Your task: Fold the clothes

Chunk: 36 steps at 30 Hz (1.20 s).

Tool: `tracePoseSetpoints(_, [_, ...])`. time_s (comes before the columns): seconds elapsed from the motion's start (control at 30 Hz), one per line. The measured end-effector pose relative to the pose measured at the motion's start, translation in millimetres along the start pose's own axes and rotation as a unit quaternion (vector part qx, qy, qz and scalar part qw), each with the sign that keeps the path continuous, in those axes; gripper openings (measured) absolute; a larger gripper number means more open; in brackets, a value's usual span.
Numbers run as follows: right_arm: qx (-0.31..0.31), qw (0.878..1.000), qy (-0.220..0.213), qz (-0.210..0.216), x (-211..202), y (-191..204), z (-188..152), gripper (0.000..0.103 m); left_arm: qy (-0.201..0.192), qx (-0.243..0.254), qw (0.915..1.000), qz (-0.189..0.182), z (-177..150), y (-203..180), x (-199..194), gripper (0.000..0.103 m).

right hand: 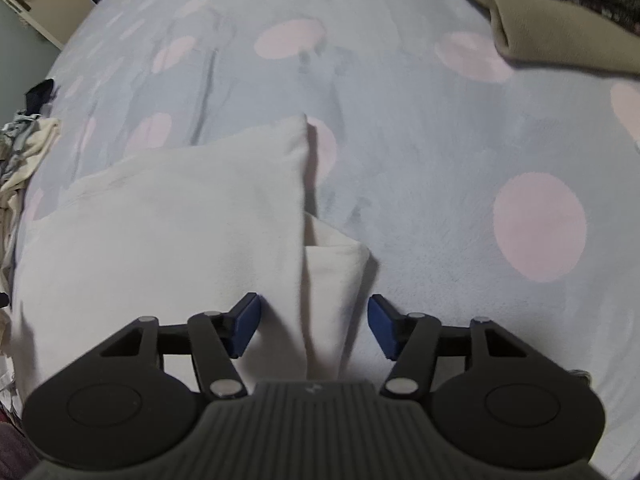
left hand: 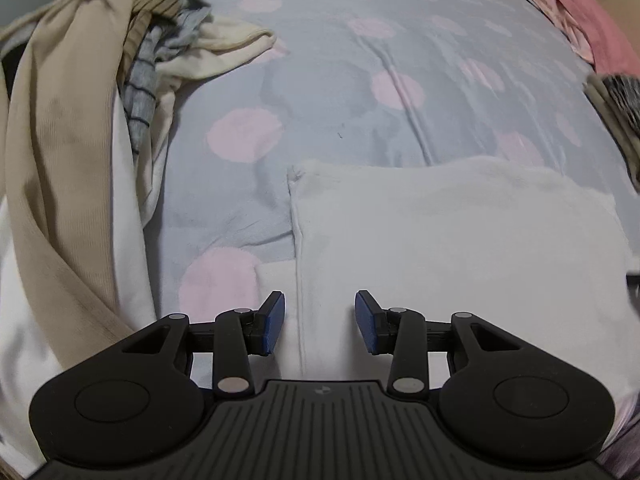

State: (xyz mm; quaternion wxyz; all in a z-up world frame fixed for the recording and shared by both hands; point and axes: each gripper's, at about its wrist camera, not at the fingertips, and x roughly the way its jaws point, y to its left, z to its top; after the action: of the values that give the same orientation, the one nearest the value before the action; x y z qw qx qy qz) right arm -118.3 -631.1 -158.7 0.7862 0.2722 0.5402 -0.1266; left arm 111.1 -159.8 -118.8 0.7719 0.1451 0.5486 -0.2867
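The bed [left hand: 340, 92], covered in a grey-blue blanket with pink dots, serves as my folding surface; its soft, flat middle is kept bare so a garment can be spread and squared there. The pile [left hand: 72, 128] of unfolded clothes, beige, striped and cream, lies heaped along the bed's left edge, near my left side but apart from the work area, presumably so that the next piece can be drawn from it without disturbing the current one. A second heap of pinkish cloth [left hand: 580, 20] sits at the far right corner, and a dark knit with an olive piece [right hand: 560, 32] lies along the right edge; whether these are finished stacks I cannot tell. The white garment [left hand: 460, 248], the task's piece, lies at the near edge of the bed, directly beneath both of my tools, already doubled into a rough rectangle with a straight seam on its left side and a folded flap [right hand: 336, 280] protruding at its right side. My right claw [right hand: 314, 328] hangs pointing steeply down over that flap, its blue pads [right hand: 248, 328] set wide to either side of it and pressing nothing. My left claw [left hand: 320, 322] hangs likewise over the left seam, pads [left hand: 274, 322] moderately apart, the cloth between them but not pinched. I judge that both stand free because the fold has been laid down, and the flap may need tucking before the piece is set aside.
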Motion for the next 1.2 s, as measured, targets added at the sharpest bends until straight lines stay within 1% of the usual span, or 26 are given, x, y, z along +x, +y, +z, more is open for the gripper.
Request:
tracePoseSetpoints(0.03, [0.002, 1.0, 0.003, 0.0, 4, 0, 1, 0.057, 0.0, -0.005, 1.0, -0.005, 1, 0, 2, 0.036])
tracePoseSetpoints(0.07, [0.004, 1.0, 0.005, 0.0, 8, -1, 1, 0.051, -0.001, -0.007, 0.9999, -0.01, 2, -1, 3, 0.036])
tracePoseSetpoints(0.1, [0.005, 1.0, 0.006, 0.002, 10, 0, 1, 0.048, -0.003, -0.004, 0.9999, -0.014, 3, -3, 3, 0.036])
tracePoseSetpoints(0.13, [0.008, 1.0, 0.008, 0.008, 10, 0, 1, 0.038, -0.005, -0.001, 0.9998, -0.017, 3, -5, 3, 0.036])
tracePoseSetpoints(0.17, [0.01, 1.0, 0.01, 0.014, 9, 1, 2, 0.026, -0.007, 0.002, 0.9998, -0.019, 4, -8, 4, 0.036])
tracePoseSetpoints(0.2, [0.011, 1.0, 0.011, 0.02, 9, 2, 2, 0.018, -0.008, 0.005, 0.9998, -0.018, 4, -12, 4, 0.036])
tracePoseSetpoints(0.23, [0.012, 1.0, 0.012, 0.022, 8, 4, 2, 0.014, -0.009, 0.006, 0.9998, -0.018, 4, -14, 4, 0.036])
tracePoseSetpoints(0.33, [0.005, 1.0, 0.008, 0.017, 2, 14, 2, 0.013, -0.012, 0.012, 0.9995, -0.026, 4, -20, 1, 0.036])
tracePoseSetpoints(0.43, [0.019, 0.999, 0.002, 0.03, -14, 20, 3, 0.013, -0.013, 0.024, 0.9991, -0.032, 1, -25, -3, 0.035])
tracePoseSetpoints(0.57, [0.027, 0.997, -0.007, 0.068, -41, 43, 7, 0.013, -0.018, 0.046, 0.9979, -0.043, -5, -31, -11, 0.033])
tracePoseSetpoints(0.63, [0.03, 0.996, -0.011, 0.086, -54, 55, 8, 0.013, -0.025, 0.055, 0.9971, -0.047, -9, -34, -17, 0.03])
tracePoseSetpoints(0.73, [0.011, 0.994, -0.016, 0.103, -66, 87, 8, 0.013, -0.033, 0.063, 0.996, -0.055, -15, -35, -24, 0.025])
tracePoseSetpoints(0.83, [-0.004, 0.991, -0.013, 0.133, -71, 121, 7, 0.013, -0.043, 0.067, 0.9947, -0.065, -19, -33, -30, 0.018])
tracePoseSetpoints(0.9, [-0.016, 0.988, -0.012, 0.152, -74, 144, 7, 0.013, -0.049, 0.068, 0.9938, -0.073, -22, -30, -34, 0.015])
tracePoseSetpoints(1.1, [-0.042, 0.977, 0.001, 0.21, -69, 208, 9, 0.013, -0.06, 0.059, 0.992, -0.095, -26, -17, -40, 0.012])
tracePoseSetpoints(1.2, [-0.052, 0.972, 0.013, 0.229, -61, 238, 14, 0.013, -0.061, 0.056, 0.992, -0.096, -27, -12, -40, 0.012])
